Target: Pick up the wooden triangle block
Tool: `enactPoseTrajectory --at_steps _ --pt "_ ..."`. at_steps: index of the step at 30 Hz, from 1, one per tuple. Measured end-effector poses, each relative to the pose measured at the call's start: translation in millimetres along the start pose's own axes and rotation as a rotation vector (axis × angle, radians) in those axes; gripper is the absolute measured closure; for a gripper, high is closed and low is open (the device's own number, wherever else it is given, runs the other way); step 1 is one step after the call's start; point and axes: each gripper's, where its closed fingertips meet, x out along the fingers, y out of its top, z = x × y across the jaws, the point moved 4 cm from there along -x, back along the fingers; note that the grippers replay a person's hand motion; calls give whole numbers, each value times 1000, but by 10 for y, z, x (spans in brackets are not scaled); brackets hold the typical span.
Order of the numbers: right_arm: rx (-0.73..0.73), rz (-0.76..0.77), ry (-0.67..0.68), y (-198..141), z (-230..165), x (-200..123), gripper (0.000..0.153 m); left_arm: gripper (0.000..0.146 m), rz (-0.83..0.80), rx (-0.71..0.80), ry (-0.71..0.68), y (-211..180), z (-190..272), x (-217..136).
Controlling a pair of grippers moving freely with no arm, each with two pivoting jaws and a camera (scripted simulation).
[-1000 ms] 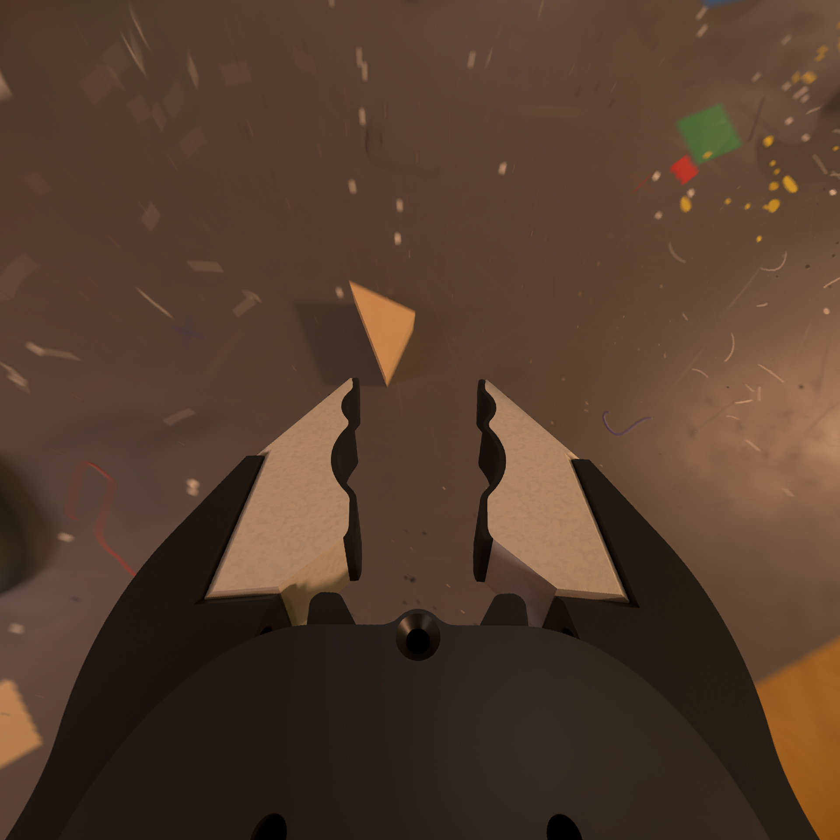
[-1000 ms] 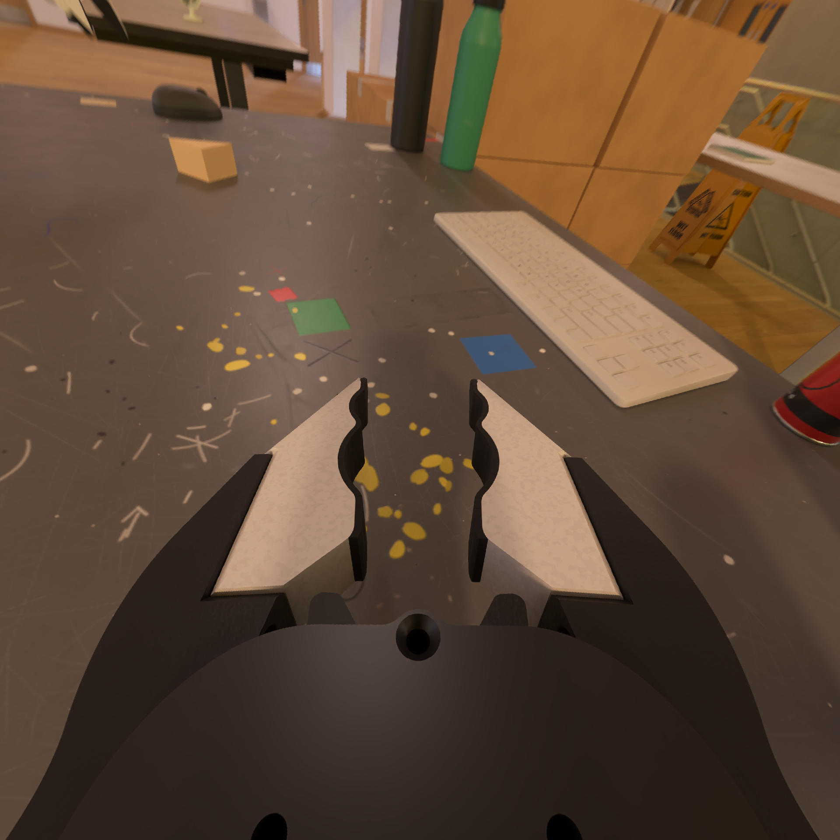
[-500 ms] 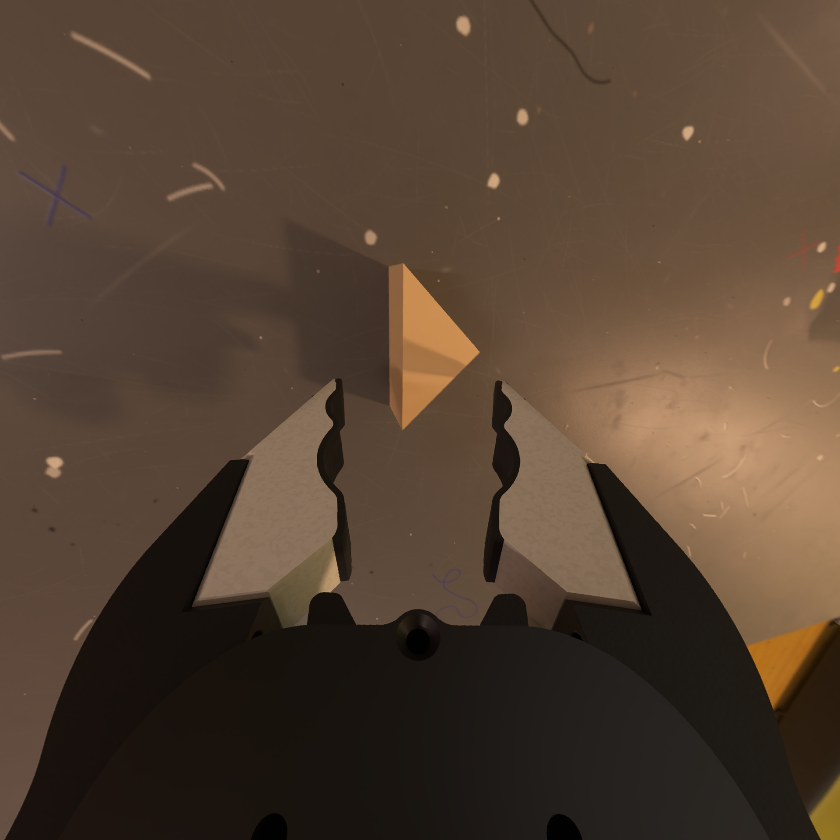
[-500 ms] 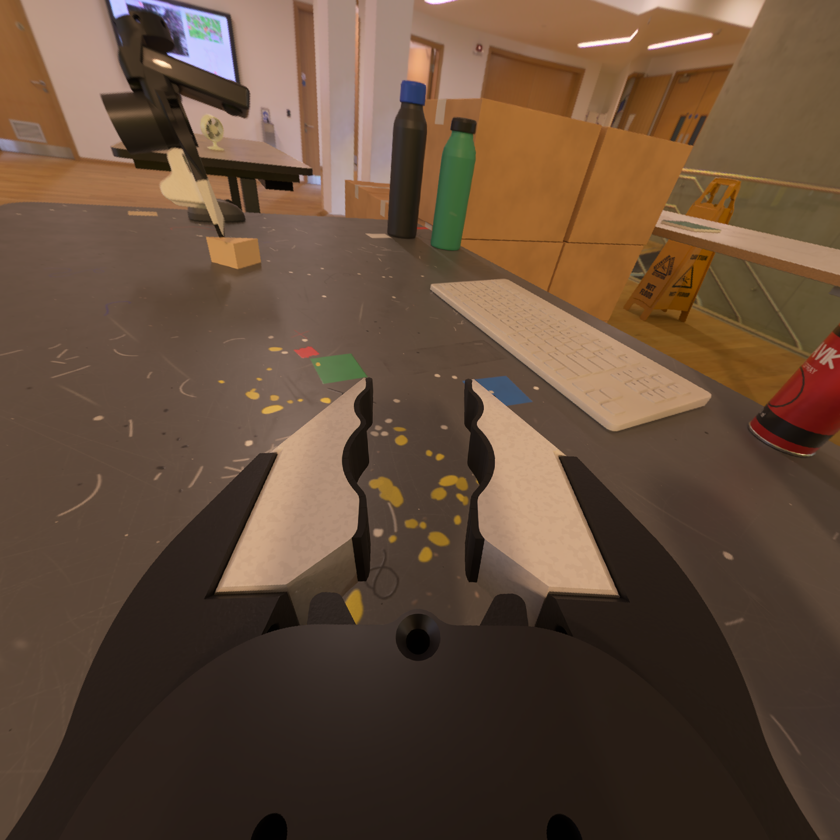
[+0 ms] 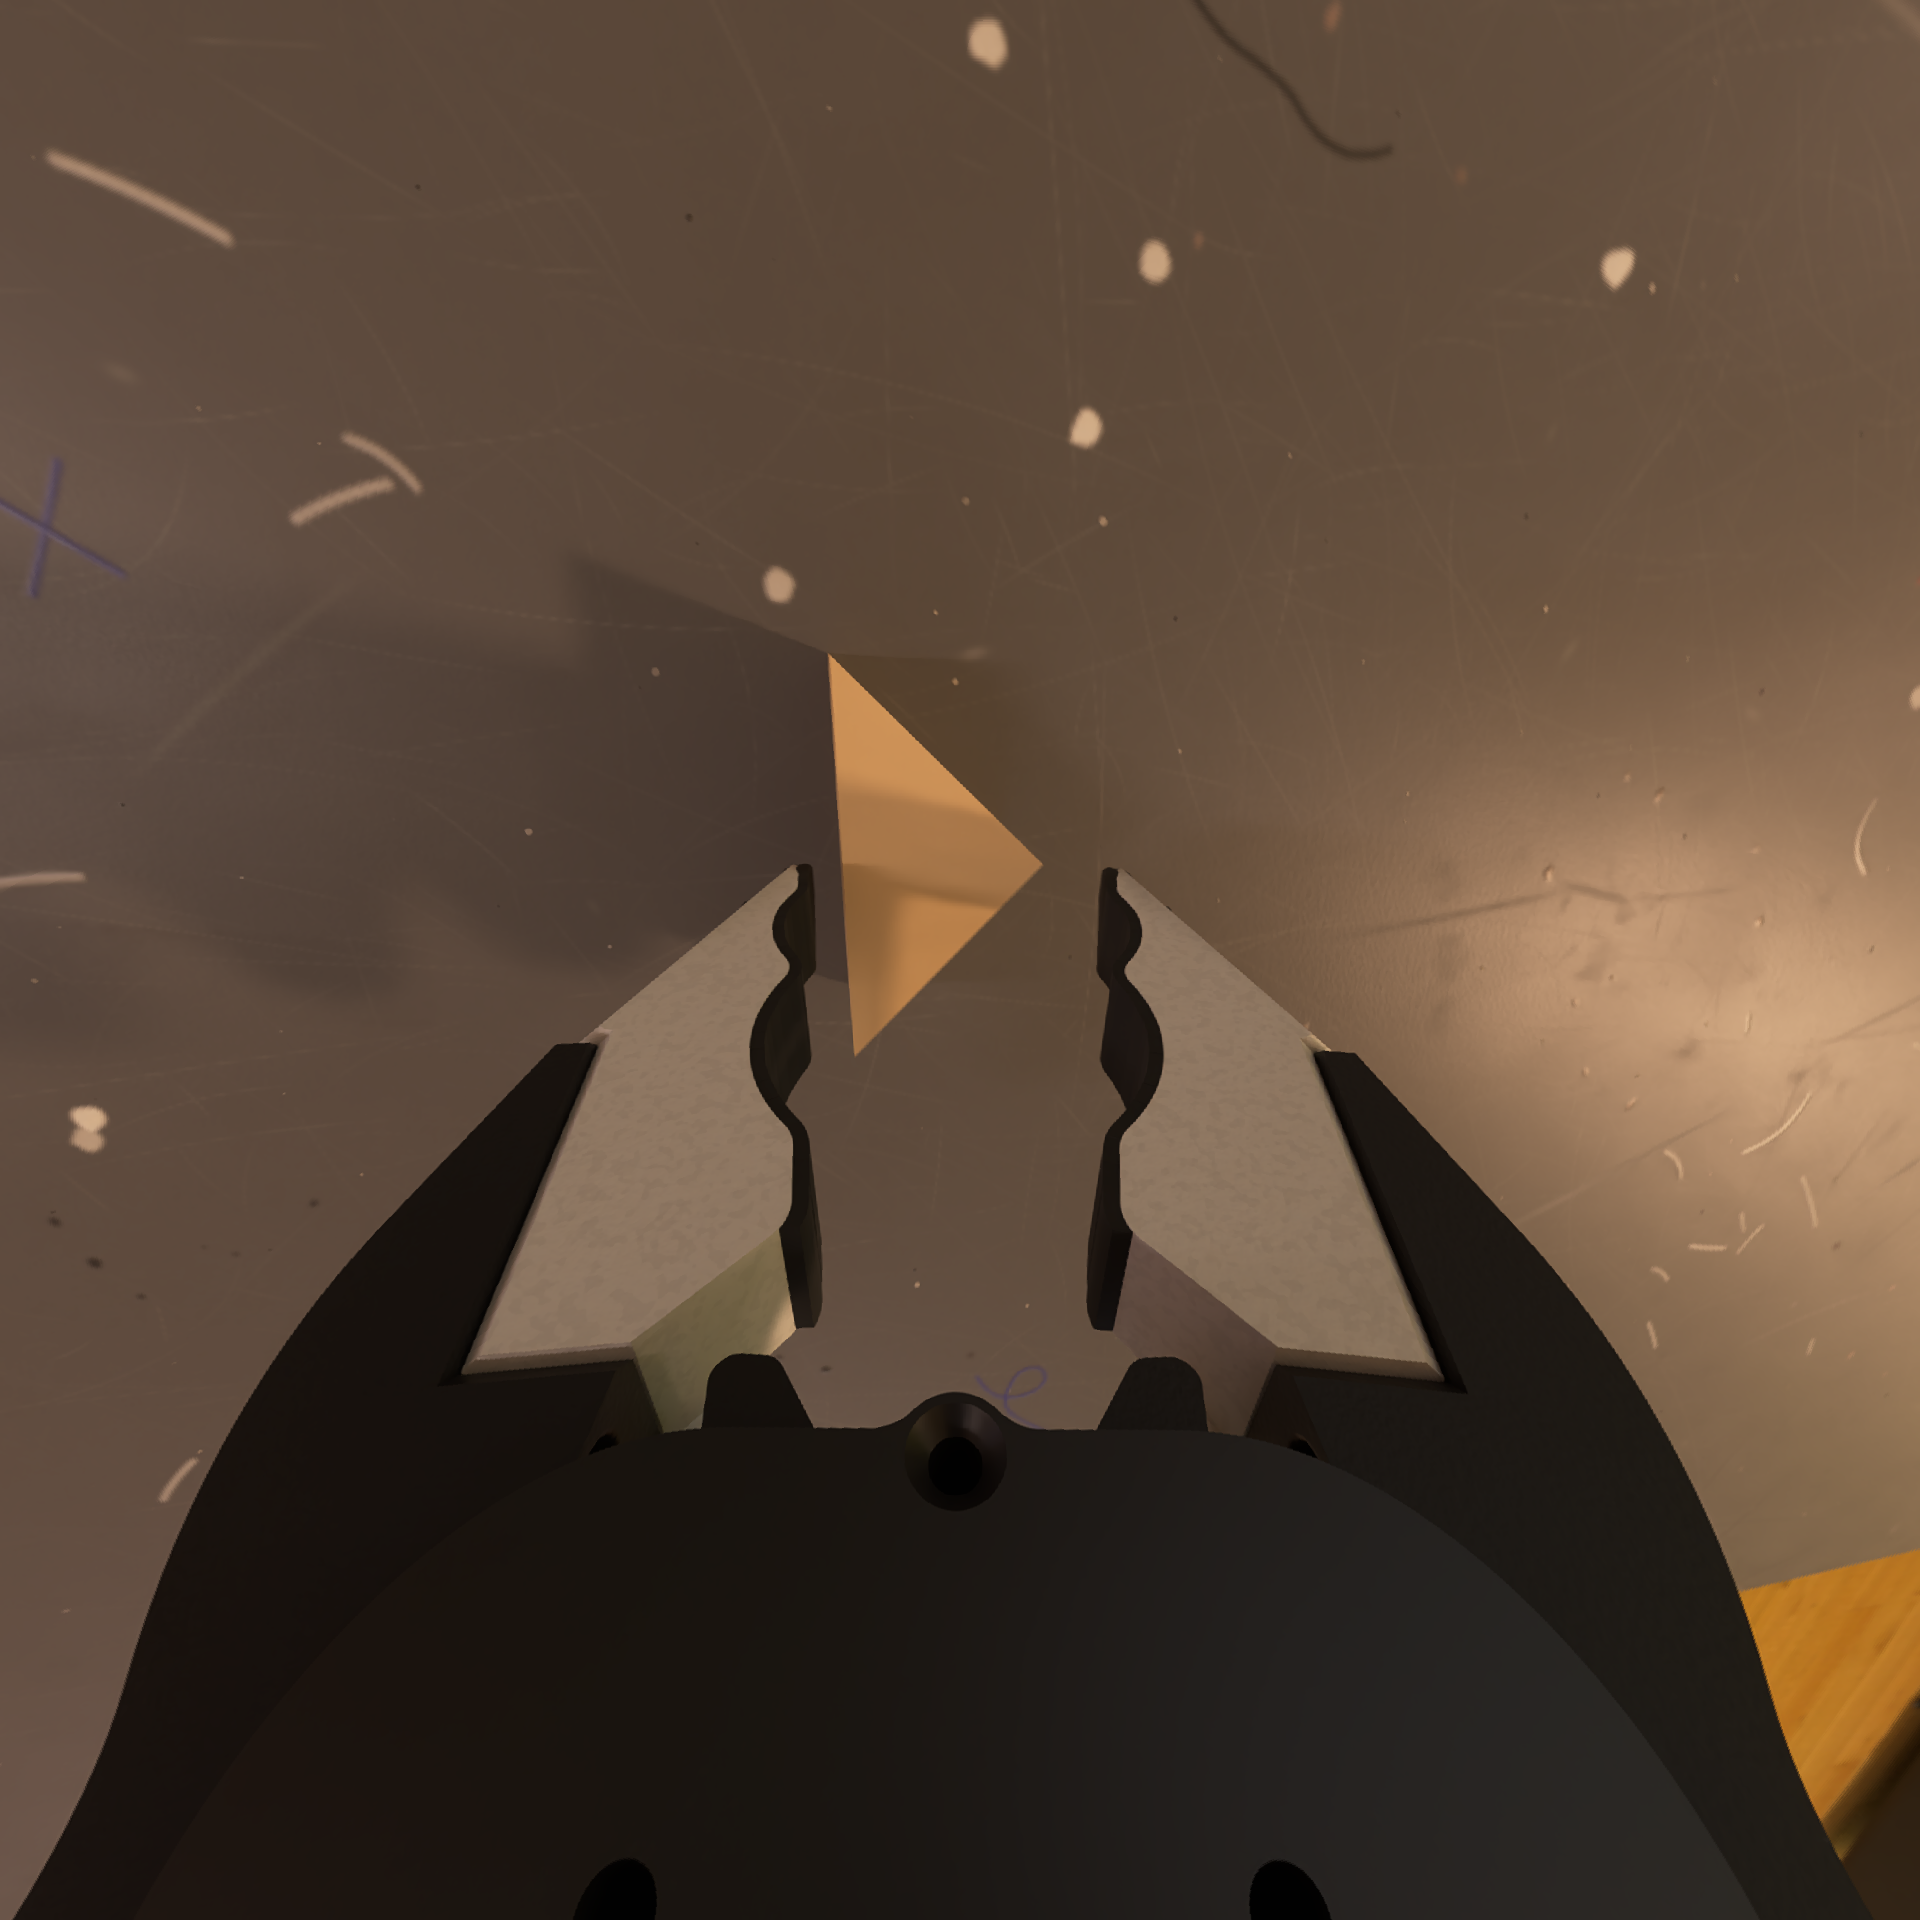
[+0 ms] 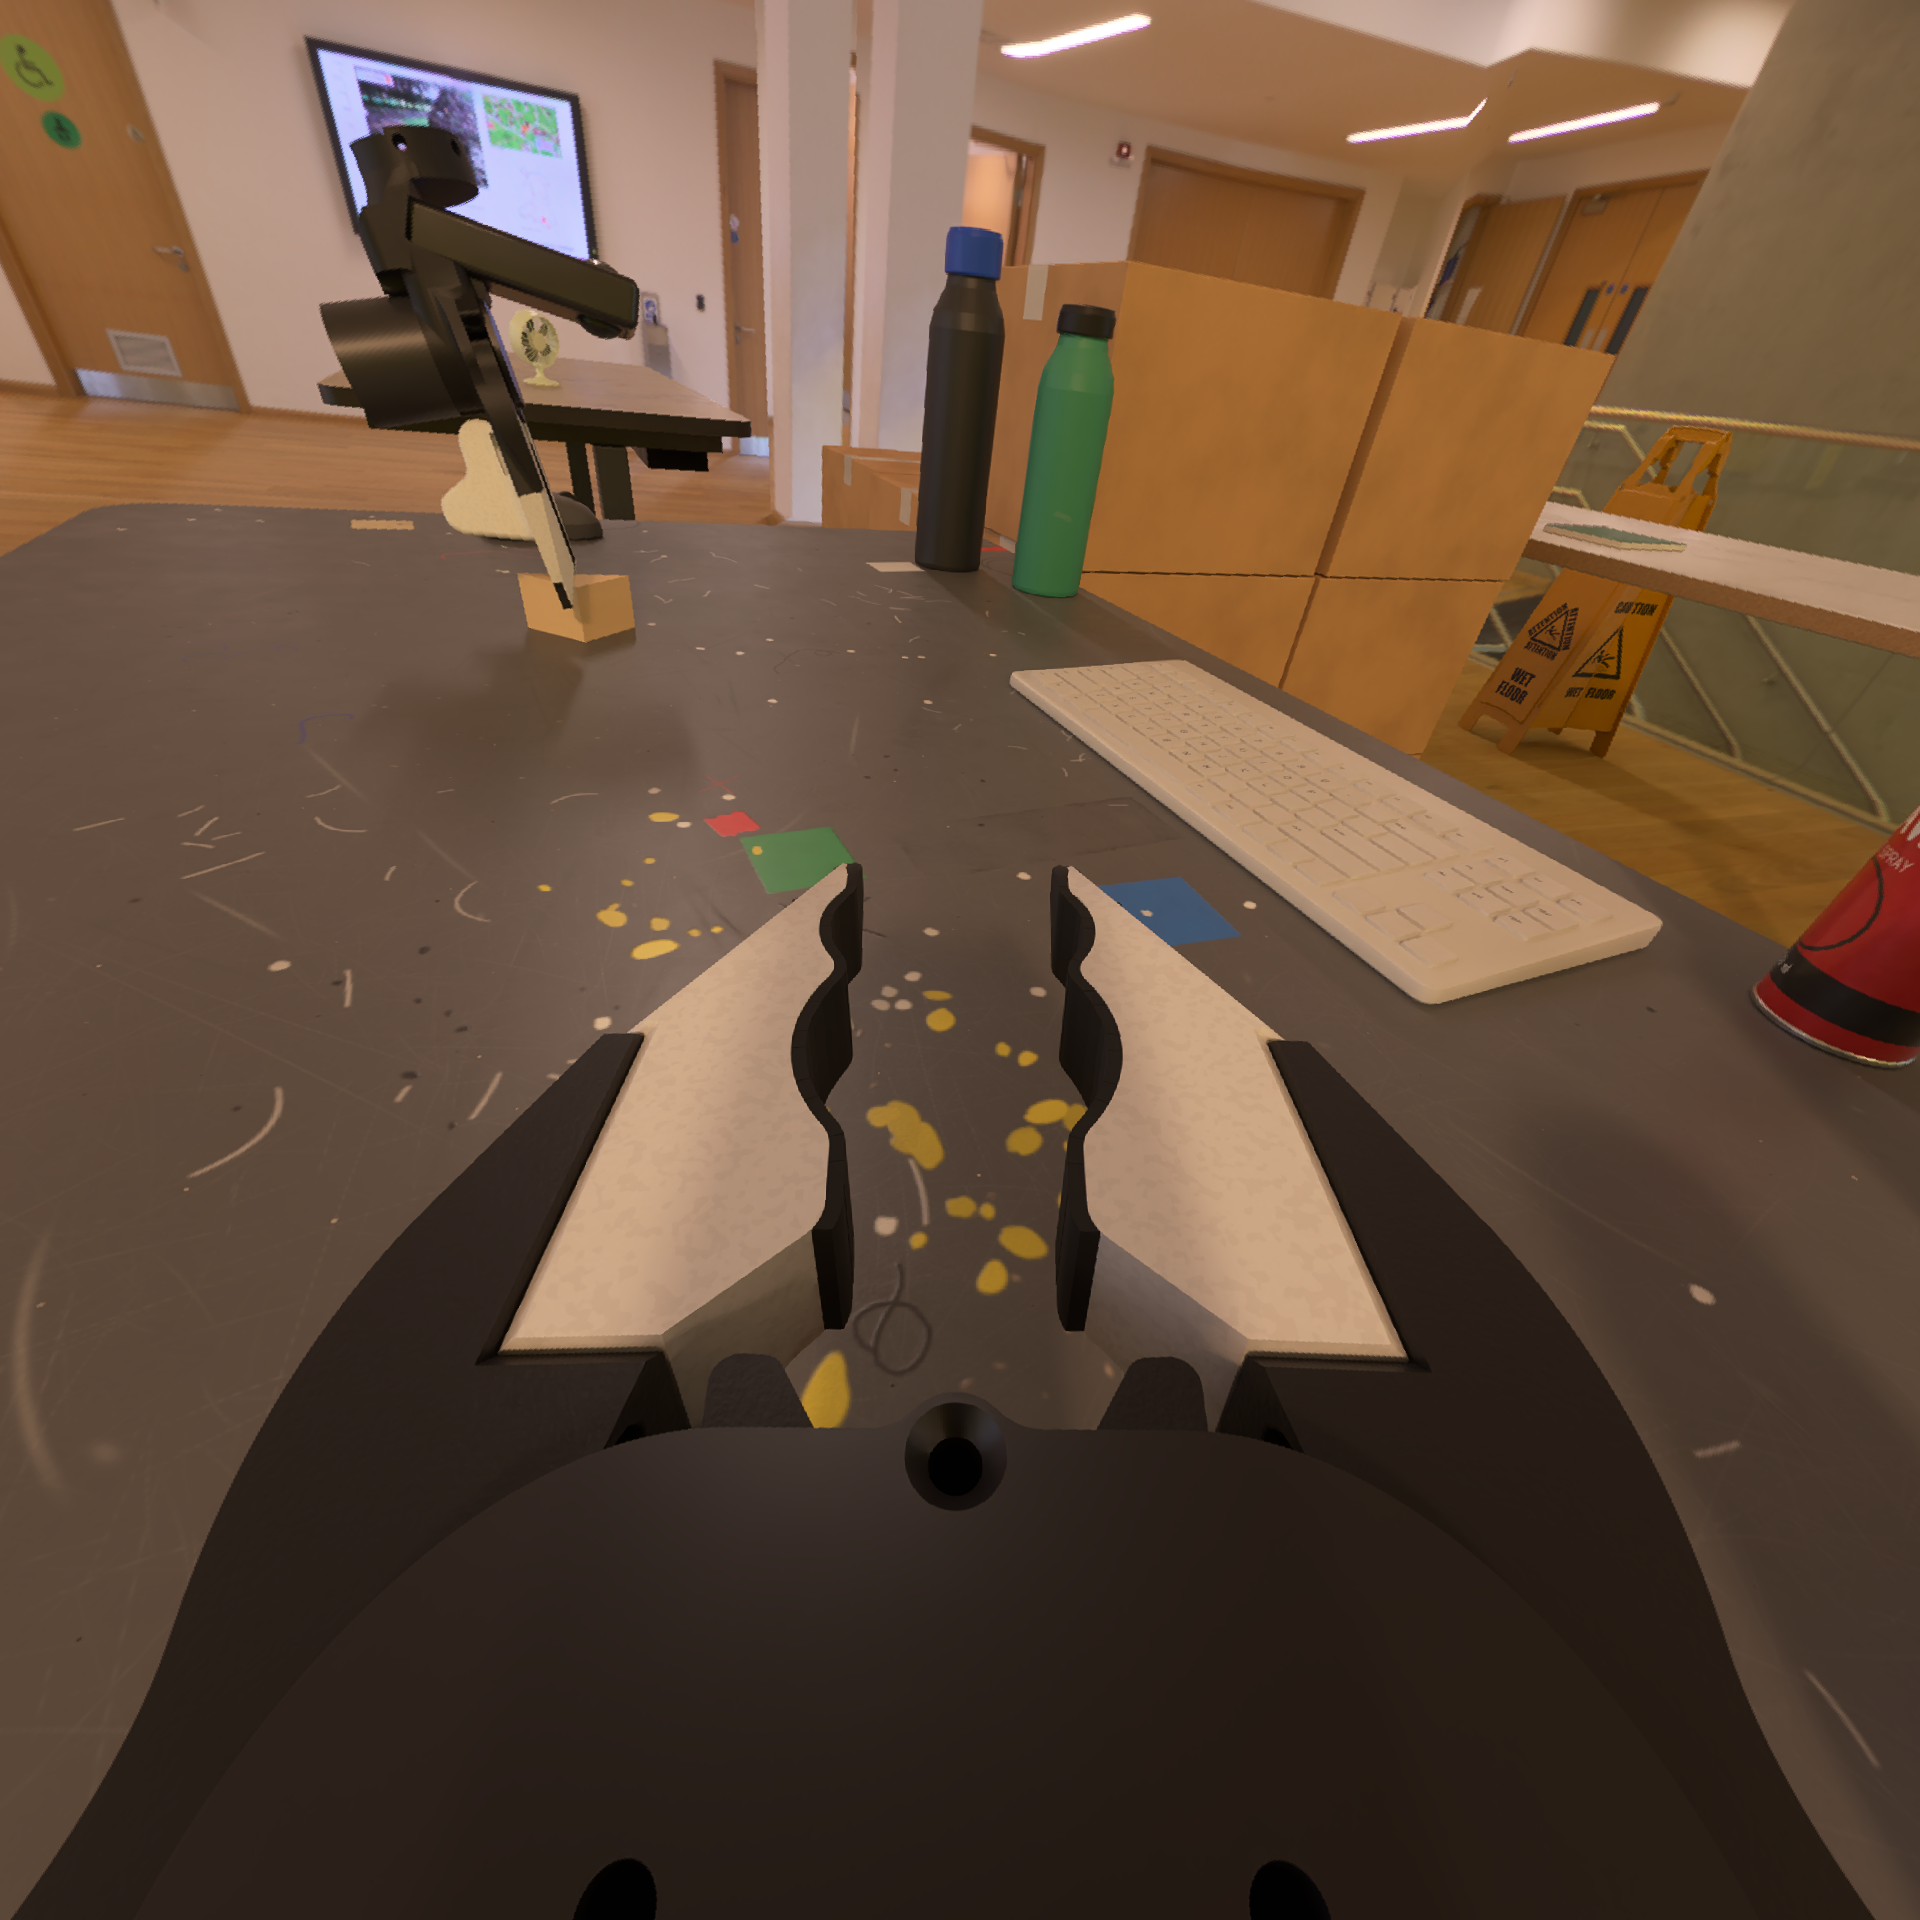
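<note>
My left gripper (image 5: 956, 883) hung over the wooden triangle block (image 5: 914, 852) on the dark table (image 5: 1351, 520) — fingers spread wide, block partly between the tips, untouched. My right gripper (image 6: 956, 883) was open — empty, nearer.

White keyboard (image 6: 1340, 821), black bottle (image 6: 961, 405) beside green bottle (image 6: 1062, 457), red can (image 6: 1860, 966).

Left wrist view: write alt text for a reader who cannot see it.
The open left gripper points down at the wooden block, whose near corner lies between the fingertips, close to the left finger. The block rests on a scratched, paint-flecked table.
</note>
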Motion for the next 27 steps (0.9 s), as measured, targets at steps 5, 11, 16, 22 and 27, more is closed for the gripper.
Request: enactPoseTrajectory --at_steps 5,11,16,22,27 --pt "-3 6 5 13 -15 -8 117 102 -25 -21 10 -6 -31 115" --pt "1 11 15 19 -20 -15 119 105 26 19 13 -58 -66 53" --pt "2 13 15 22 -21 -30 119 105 175 4 -145 -156 -63 -288" --pt "5 21 9 41 -16 -34 119 105 493 152 -359 -188 159 -873" --pt "19 64 20 165 -63 -40 119 105 752 478 -413 -176 690 -1348"
